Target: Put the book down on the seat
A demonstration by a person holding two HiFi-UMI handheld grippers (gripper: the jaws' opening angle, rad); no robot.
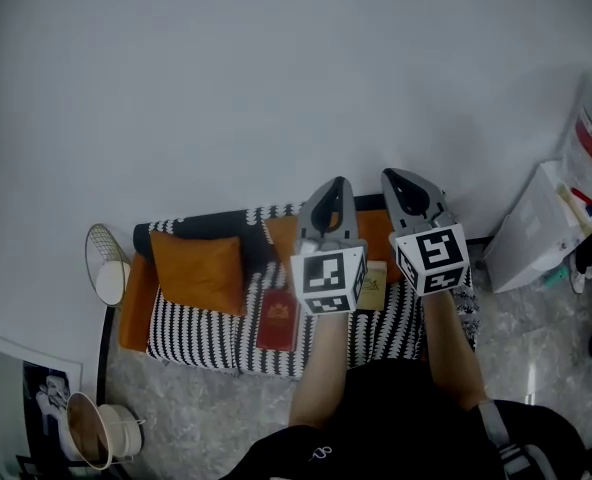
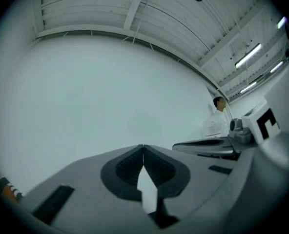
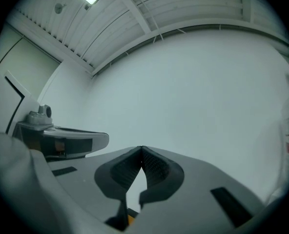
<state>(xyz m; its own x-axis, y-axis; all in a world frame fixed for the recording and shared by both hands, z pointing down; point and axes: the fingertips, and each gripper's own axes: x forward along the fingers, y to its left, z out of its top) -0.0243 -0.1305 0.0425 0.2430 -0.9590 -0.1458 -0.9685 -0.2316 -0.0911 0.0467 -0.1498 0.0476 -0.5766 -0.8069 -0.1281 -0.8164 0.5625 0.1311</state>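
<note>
- A round wire stand (image 1: 106, 258) sits at the left end of the sofa (image 1: 191, 226).
- An orange cushion (image 1: 198, 268) leans on the left part of the black-and-white striped seat (image 1: 191, 333).
- The red book (image 1: 277, 320) lies flat on that seat. It is just right of the cushion, near the front edge, with no tongs touching it.
- The left tongs (image 1: 338, 186) are held out on a bare forearm above the sofa, roughly level and pointing at the white wall. In the left gripper view the left tongs (image 2: 143, 147) are closed tip to tip with nothing between them.
- A tan booklet (image 1: 373, 286) lies on the seat. It shows between the two marker cubes and is partly hidden by them.
- The right tongs (image 1: 392, 178) are held just beside the left pair, close to parallel and aimed at the same wall. In the right gripper view the right tongs (image 3: 142, 149) are also pressed together and empty.
- A white cabinet (image 1: 536, 228) stands to the right of the sofa.
</note>
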